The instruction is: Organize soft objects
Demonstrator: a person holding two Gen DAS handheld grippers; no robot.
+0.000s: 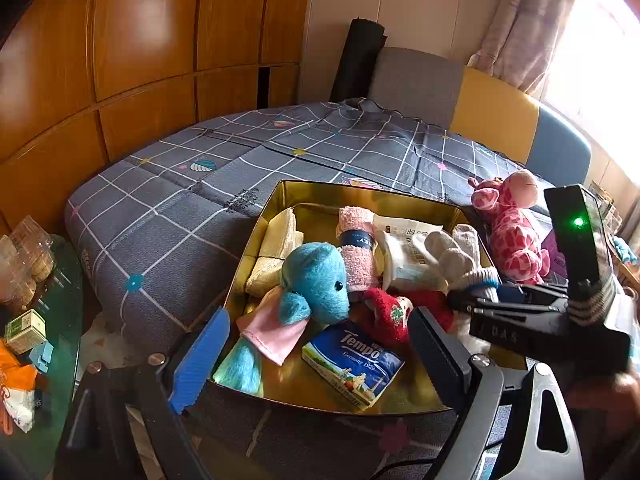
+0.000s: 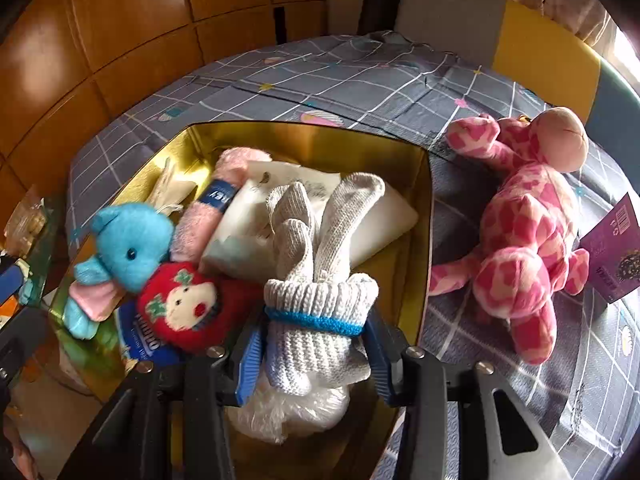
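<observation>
A gold tin box sits on a bed with a grey checked cover, already crowded with soft things: a blue plush elephant, a red doll-faced plush, a rolled pink towel, a white tissue pack and a blue Tempo tissue packet. The right gripper is over the near right corner of the box with a pair of grey knitted gloves between its blue-padded fingers, held at the cuff end; whether the pads grip firmly or only lightly cannot be told, since some slack shows beside the wool. The glove fingers already rest on the white tissue pack, so the step in hand looks like setting the gloves down. To do it well, lower the cuff until it rests inside the wall (not across the rim), spread the fingers fully, then draw straight back so the knit does not snag. The left gripper hangs over the near edge of the box, its fingers spread wide and holding nothing. A pink giraffe plush lies on the bed just right of the box, probably next.
</observation>
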